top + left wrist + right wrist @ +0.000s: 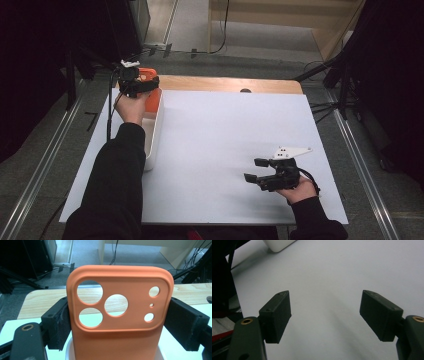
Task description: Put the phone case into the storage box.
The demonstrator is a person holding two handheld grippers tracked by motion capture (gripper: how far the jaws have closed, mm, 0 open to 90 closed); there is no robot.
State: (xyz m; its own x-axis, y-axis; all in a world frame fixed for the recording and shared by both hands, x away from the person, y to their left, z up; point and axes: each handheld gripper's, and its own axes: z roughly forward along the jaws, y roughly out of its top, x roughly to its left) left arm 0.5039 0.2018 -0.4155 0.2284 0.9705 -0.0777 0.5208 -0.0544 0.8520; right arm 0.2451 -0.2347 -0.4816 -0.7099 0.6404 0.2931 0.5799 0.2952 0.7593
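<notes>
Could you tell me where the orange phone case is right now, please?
The orange phone case is clamped in the left tool, over the white bin at the table's far-left corner.

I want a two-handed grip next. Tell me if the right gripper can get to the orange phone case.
Probably yes: the right gripper is open and empty, bare white table lies between it and the orange phone case, held by the left gripper.

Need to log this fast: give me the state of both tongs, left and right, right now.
Left tongs: closed on the orange phone case, held upright over the white bin.
Right tongs: open, nothing between them, over the white table.
</notes>
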